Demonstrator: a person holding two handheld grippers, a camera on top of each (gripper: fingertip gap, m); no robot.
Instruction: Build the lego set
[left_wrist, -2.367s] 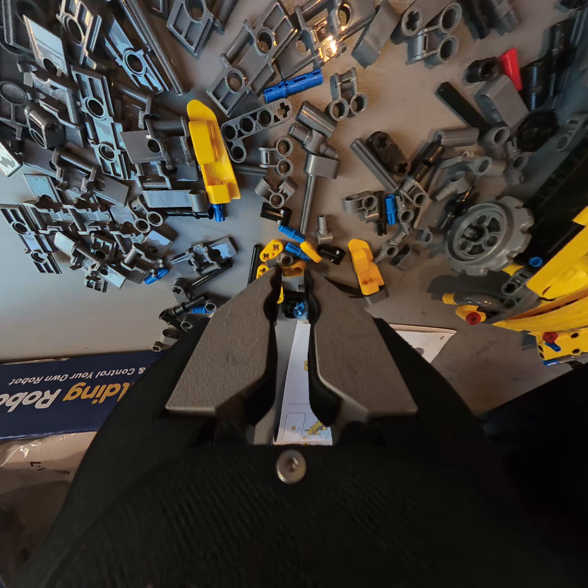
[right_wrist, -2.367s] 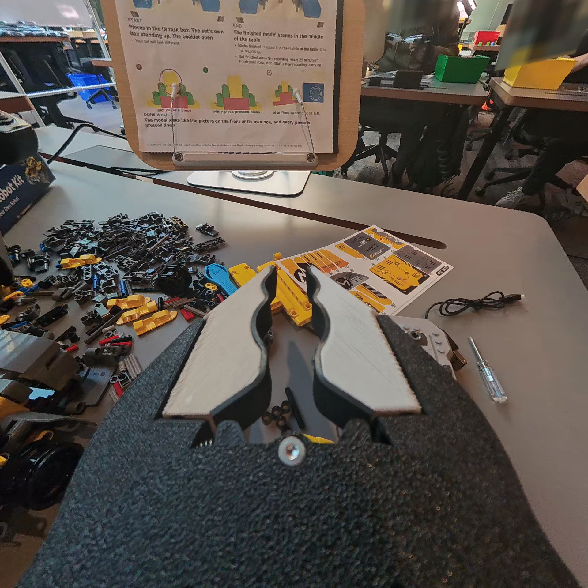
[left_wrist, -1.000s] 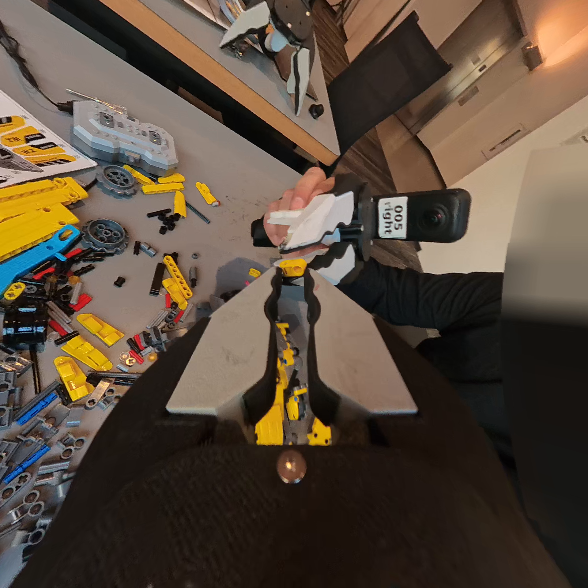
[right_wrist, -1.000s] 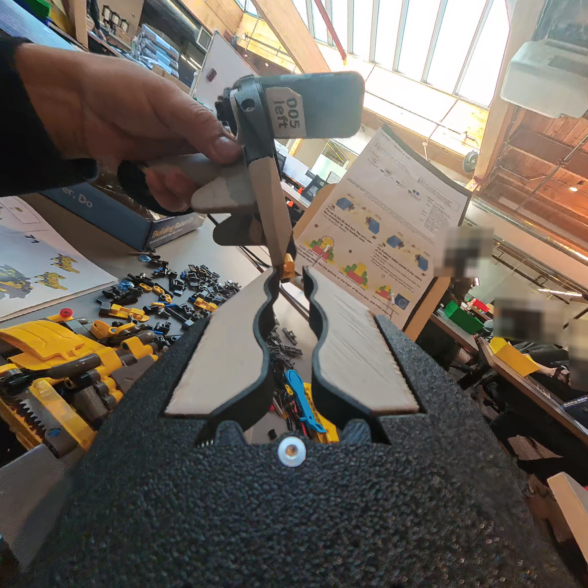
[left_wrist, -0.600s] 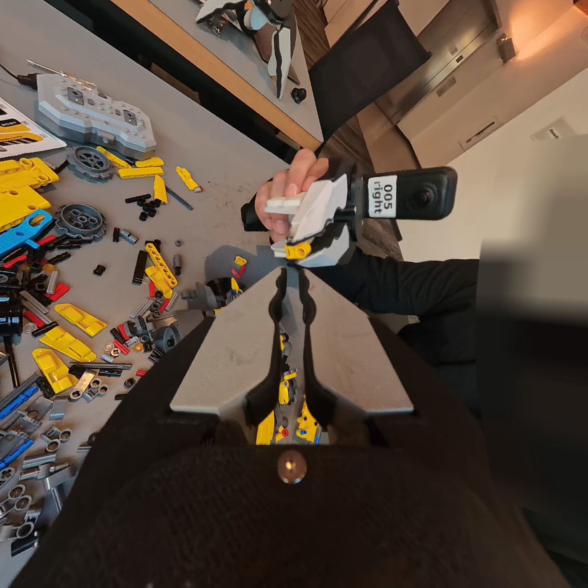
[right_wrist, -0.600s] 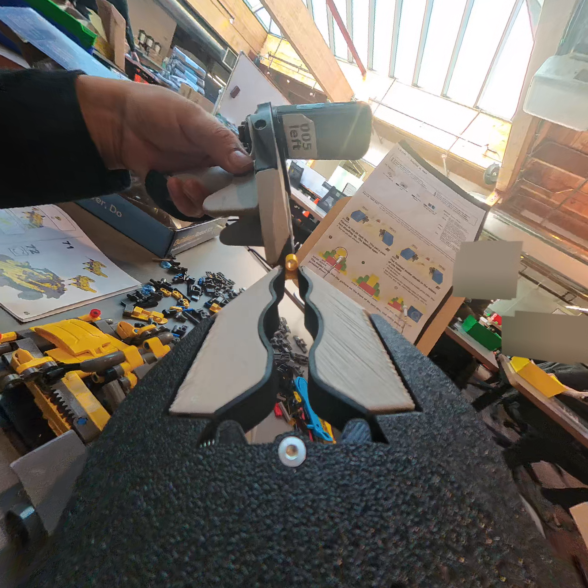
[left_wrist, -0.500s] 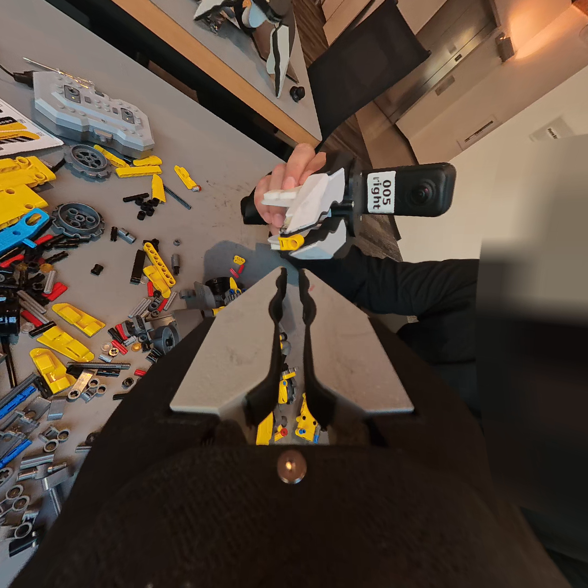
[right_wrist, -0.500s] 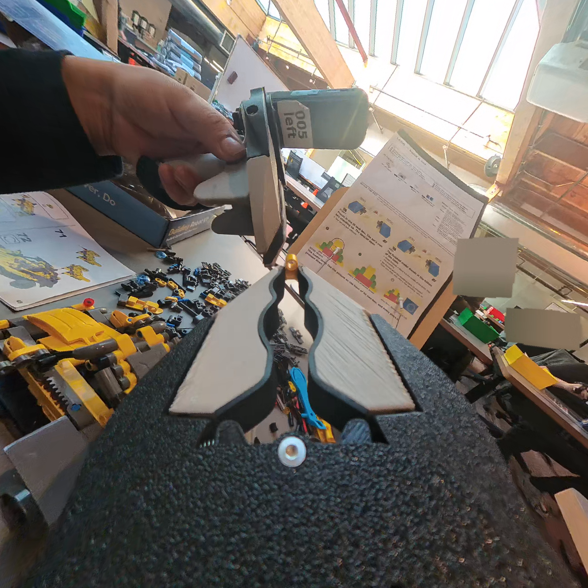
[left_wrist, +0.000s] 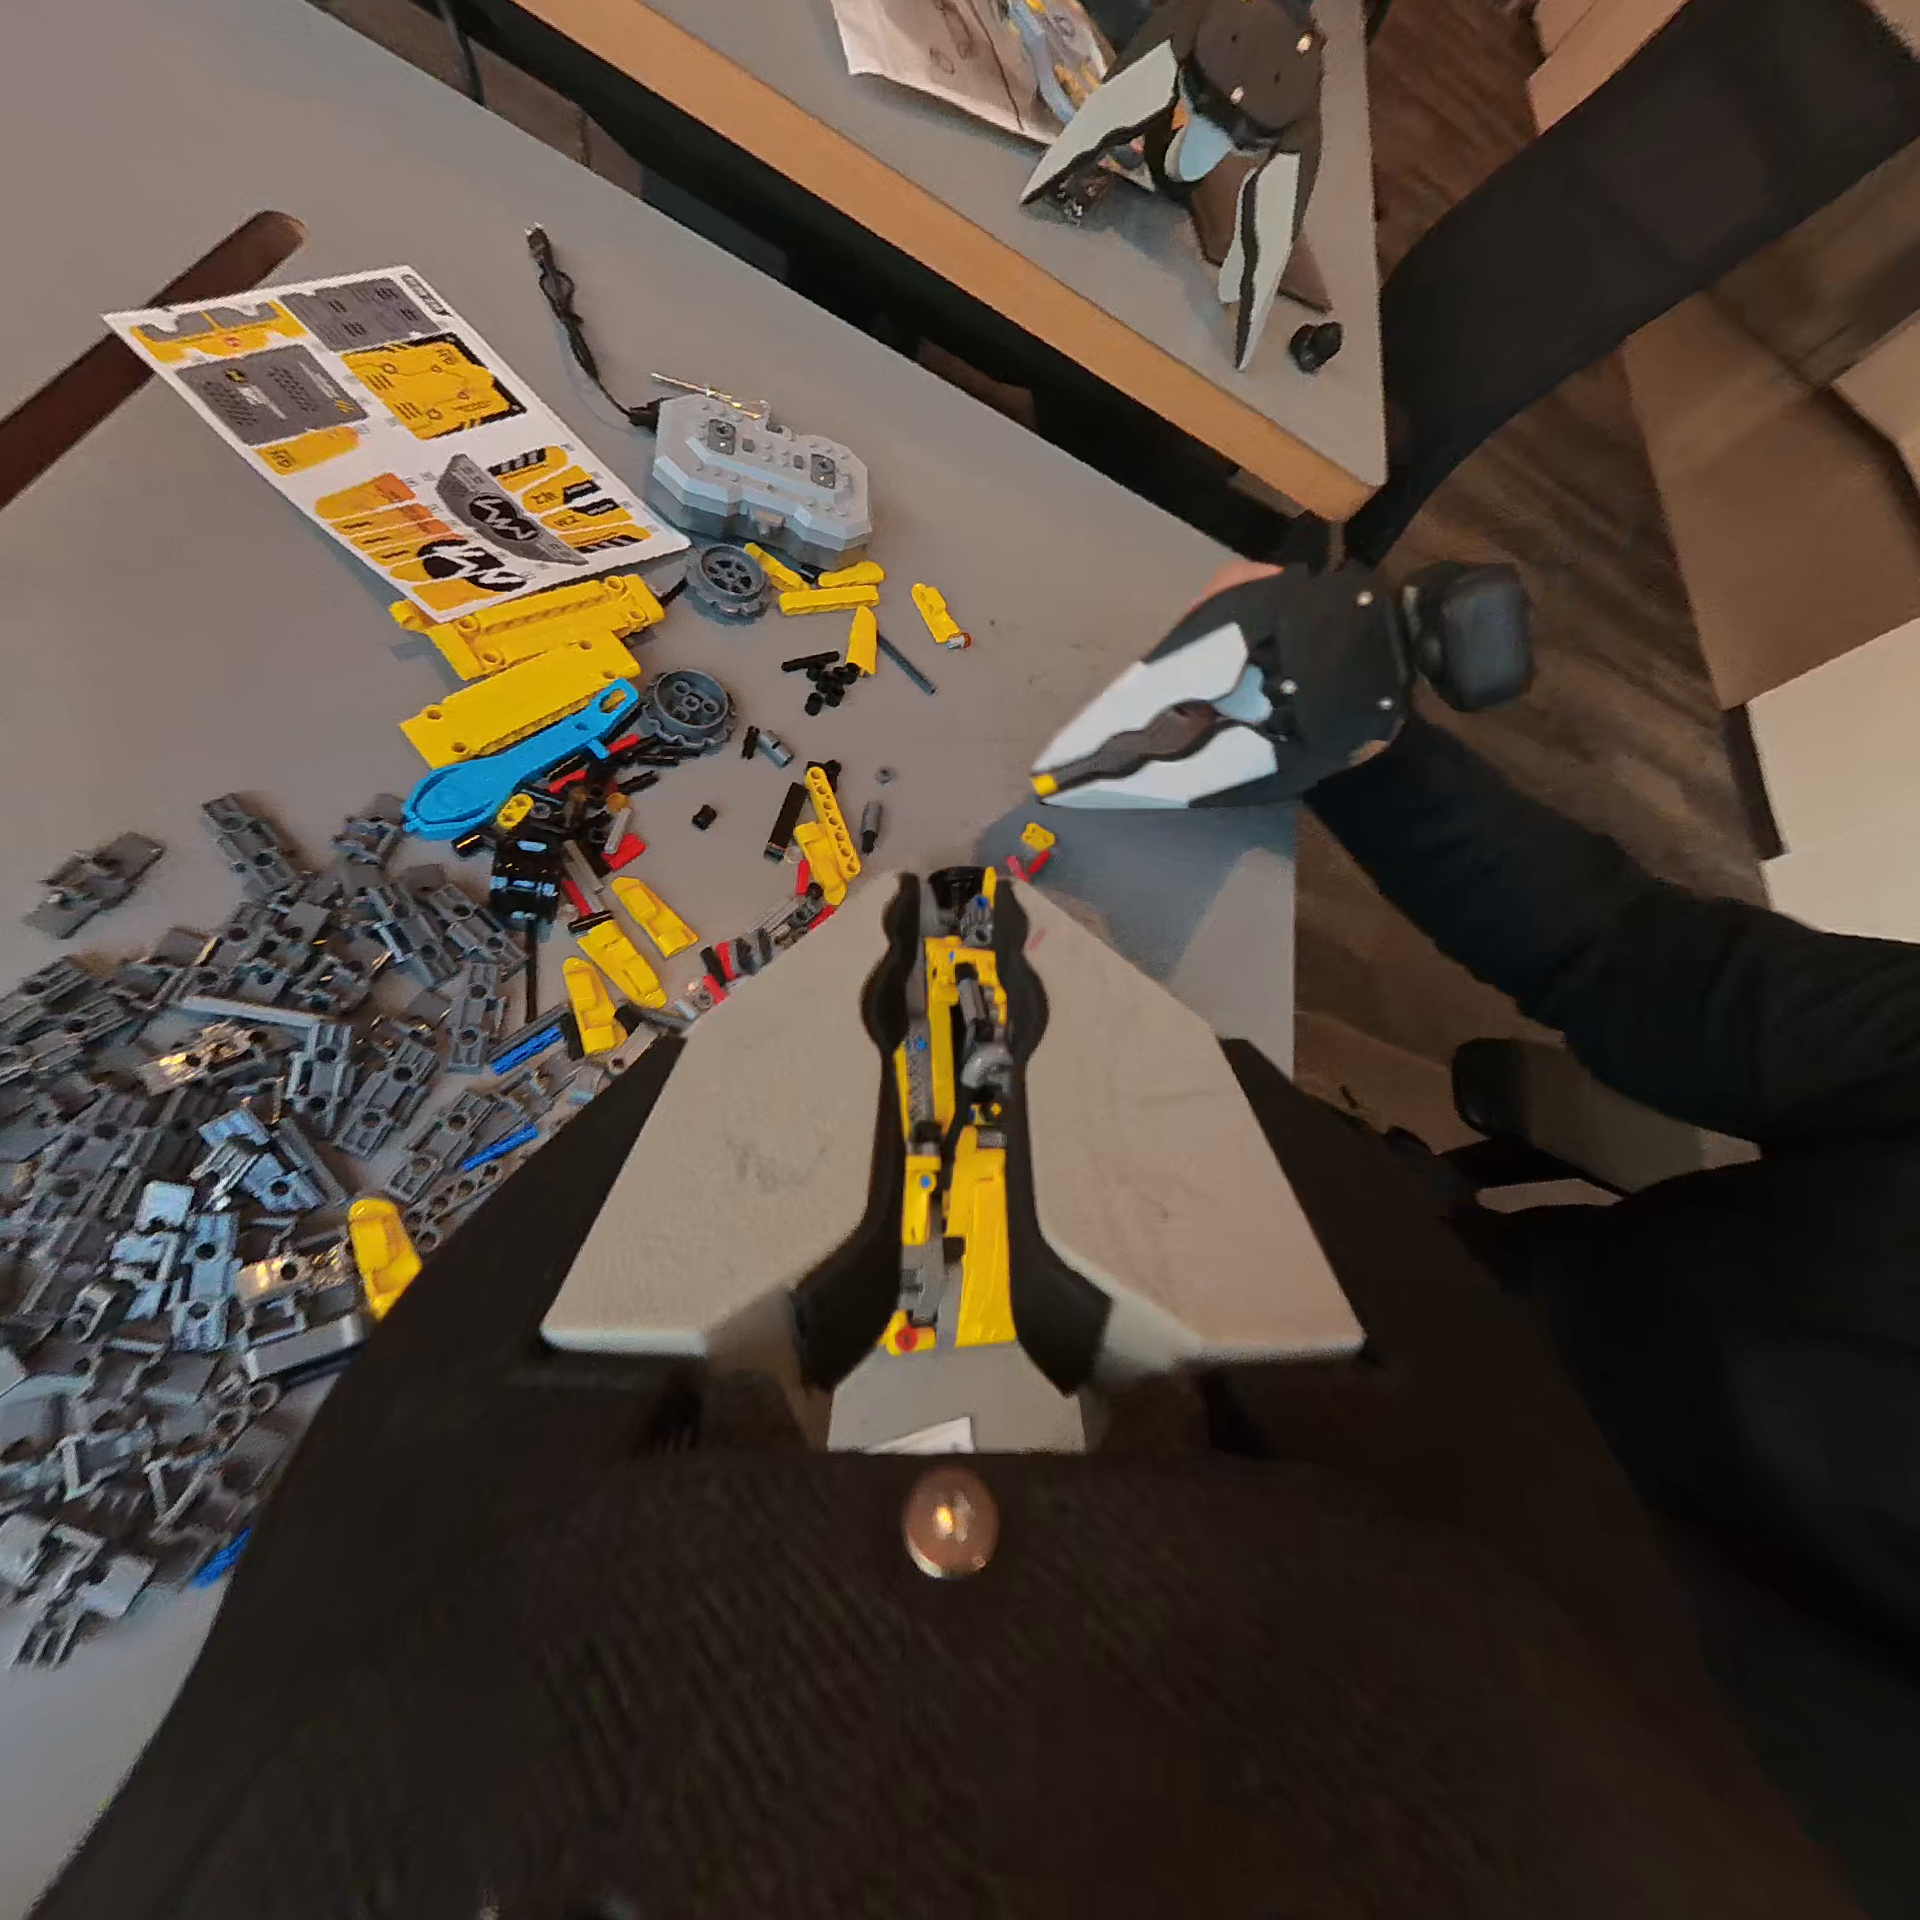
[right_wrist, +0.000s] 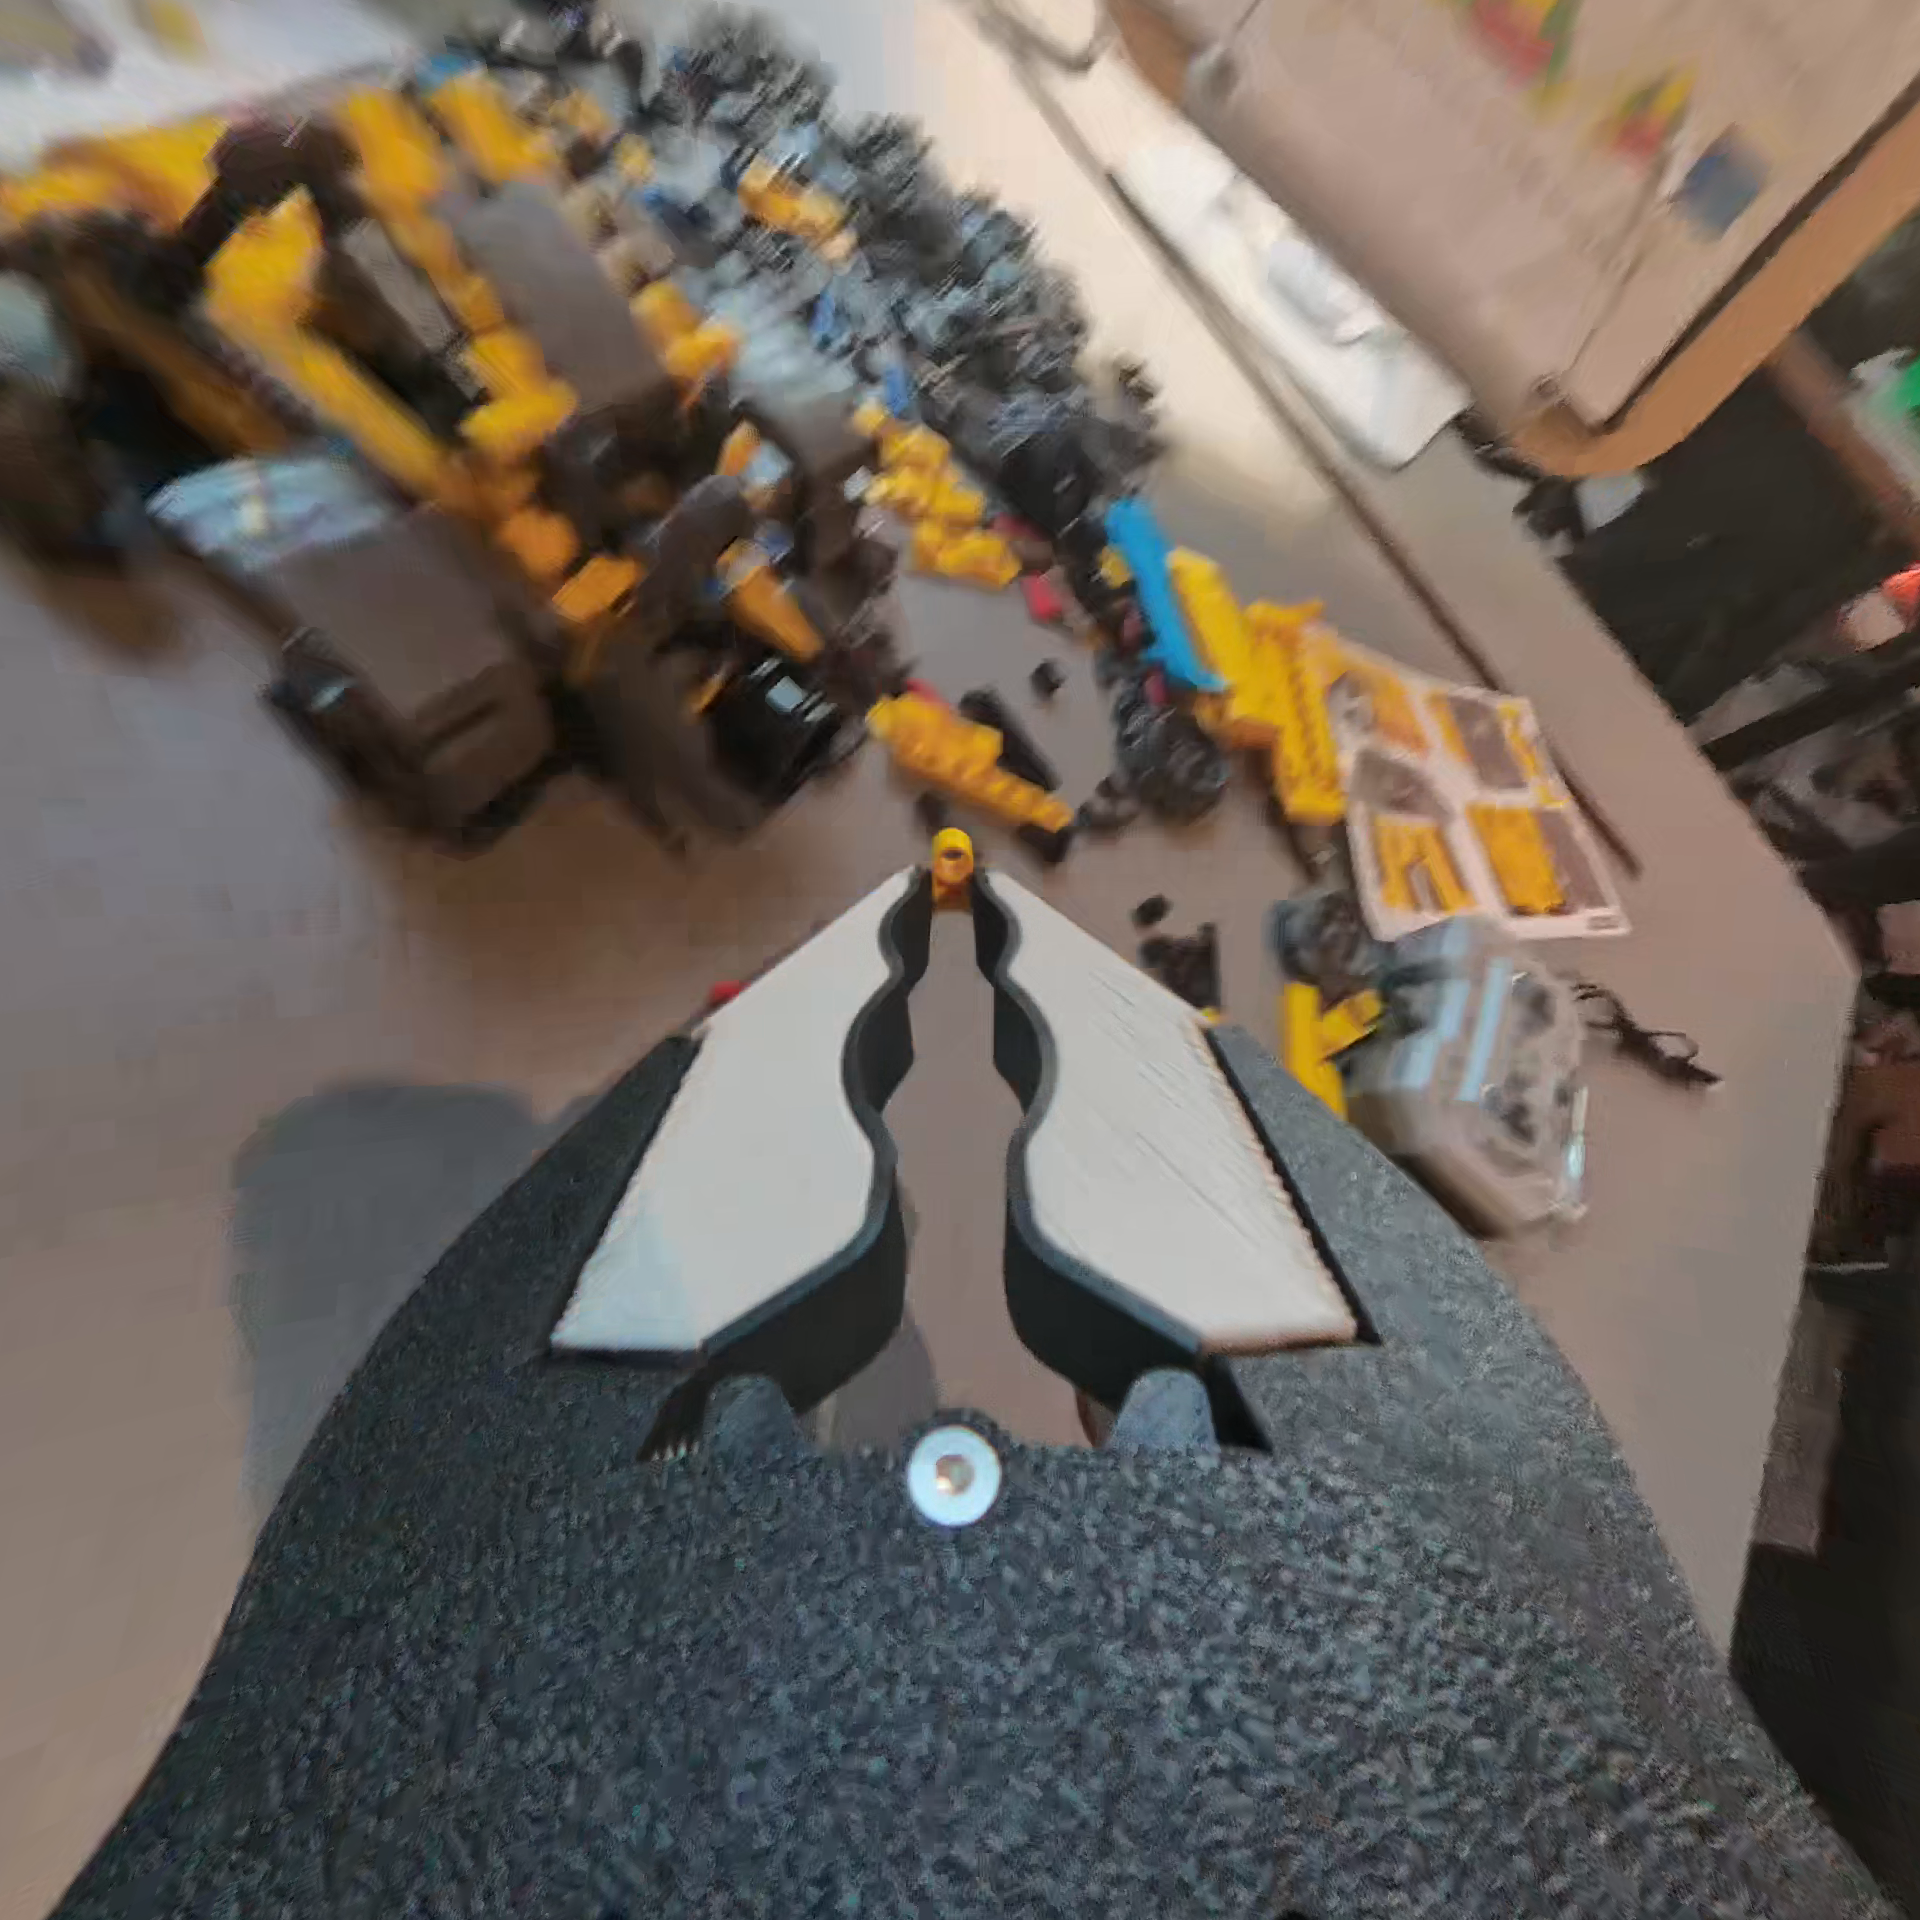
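Note:
My right gripper (right_wrist: 951, 883) is shut on a small yellow connector piece (right_wrist: 951, 854) that sticks out of its tips. It hangs above the grey table (right_wrist: 260, 935), in front of the partly built yellow and grey vehicle model (right_wrist: 416, 416); this view is motion-blurred. In the left wrist view the right gripper (left_wrist: 1044, 784) is held to the right, the yellow piece (left_wrist: 1044, 781) at its tip. My left gripper (left_wrist: 953, 883) holds nothing. Its jaws stand a narrow gap apart, and the yellow model (left_wrist: 940, 1101) shows through the gap below.
A heap of grey pieces (left_wrist: 208, 1091) lies left. Beyond are loose yellow beams (left_wrist: 520, 665), a blue tool (left_wrist: 520, 753), a sticker sheet (left_wrist: 395, 436) and a grey hub block (left_wrist: 758, 483). The table edge (left_wrist: 1294, 935) runs right, by a person's dark sleeve (left_wrist: 1610, 935). Tip to tip, the grippers are about 20 centimeters apart. From my right tips it is roughly 20 centimeters to the grey hub block (left_wrist: 758, 483); from my left, 35 centimeters. Seen from the right wrist view (right_wrist: 1472, 1016) as well.
The yellow piece went from my left gripper into the right one. The right gripper then swung down from mid-air toward the table. The left gripper turned down over the model.

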